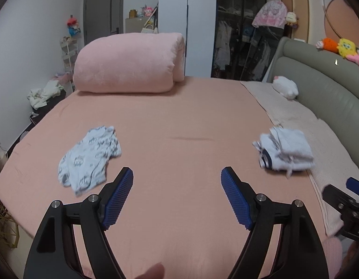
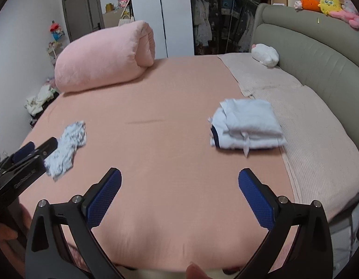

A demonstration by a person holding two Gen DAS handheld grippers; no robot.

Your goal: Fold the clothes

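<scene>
Left tongs (image 1: 177,176) spread empty, dresser (image 1: 137,24) unhidden

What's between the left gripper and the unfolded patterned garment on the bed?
Nothing visible. The left gripper is open and empty, and the patterned garment lies crumpled just left of its fingers on bare pink sheet. The folded pile sits well off to the right.

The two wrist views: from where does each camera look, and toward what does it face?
Left wrist: sits on the left gripper, looks down across the pink bed; open, empty fingers and a fingertip show.
Right wrist: sits on the right gripper, same direction, further right; its open fingers show.
Shared: printed garment, folded pile, rolled quilt; each sees the other gripper.
</scene>
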